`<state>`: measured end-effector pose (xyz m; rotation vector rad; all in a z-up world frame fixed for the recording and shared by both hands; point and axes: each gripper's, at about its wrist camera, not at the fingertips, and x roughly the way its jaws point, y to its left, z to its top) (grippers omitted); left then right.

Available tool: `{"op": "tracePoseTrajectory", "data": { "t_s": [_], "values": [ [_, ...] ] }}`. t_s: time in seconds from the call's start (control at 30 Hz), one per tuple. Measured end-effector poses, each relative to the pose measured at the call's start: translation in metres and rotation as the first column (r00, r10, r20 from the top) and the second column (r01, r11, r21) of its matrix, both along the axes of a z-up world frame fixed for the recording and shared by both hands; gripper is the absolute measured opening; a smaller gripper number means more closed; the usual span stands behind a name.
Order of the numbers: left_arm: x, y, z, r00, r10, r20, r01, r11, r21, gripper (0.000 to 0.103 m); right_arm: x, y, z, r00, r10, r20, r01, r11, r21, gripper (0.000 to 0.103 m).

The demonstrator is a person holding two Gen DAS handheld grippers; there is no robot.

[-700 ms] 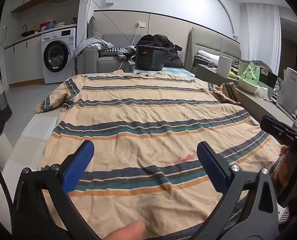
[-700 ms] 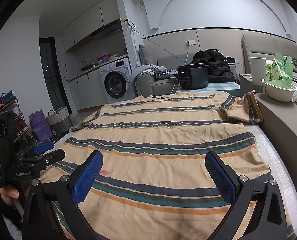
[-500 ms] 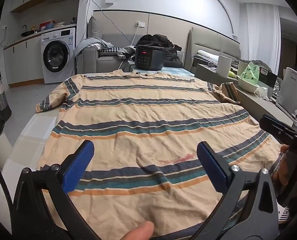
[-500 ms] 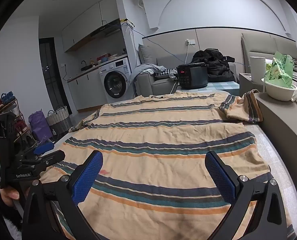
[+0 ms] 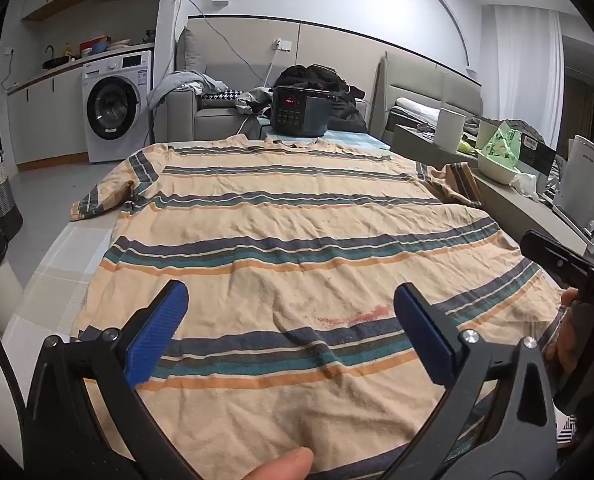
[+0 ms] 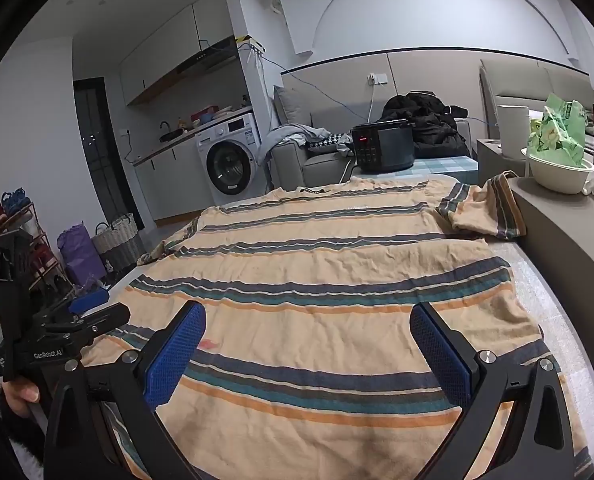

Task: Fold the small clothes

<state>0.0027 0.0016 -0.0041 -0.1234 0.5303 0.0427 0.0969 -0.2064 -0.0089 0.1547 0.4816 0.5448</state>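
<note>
While spread, shirt underlies left gripper.

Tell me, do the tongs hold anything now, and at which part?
Nothing is held. The left tongs and the right tongs both stand wide open above the shirt, which lies flat, and no pad presses on it.

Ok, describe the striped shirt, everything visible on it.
The striped shirt is peach-orange woven-looking cloth with navy, teal and orange bands. It lies spread flat and wrinkled on the table, collar far, hem near, with a reddish stain low on it. One short sleeve hangs over the left edge; the other bunches against the grey counter.
</note>
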Motion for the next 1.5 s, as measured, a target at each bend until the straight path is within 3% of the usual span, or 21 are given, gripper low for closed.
{"op": "tracePoseTrajectory", "data": {
  "t_s": [1.5],
  "values": [
    [0.0012,0.0021,-0.0023,1.000,0.002,-0.005,-0.002,1.000,-0.010,0.102,0.0039,-0.0002,-0.0050,1.000,0.000,-0.018,0.000,1.000,0.001,0.103]
  ]
}}
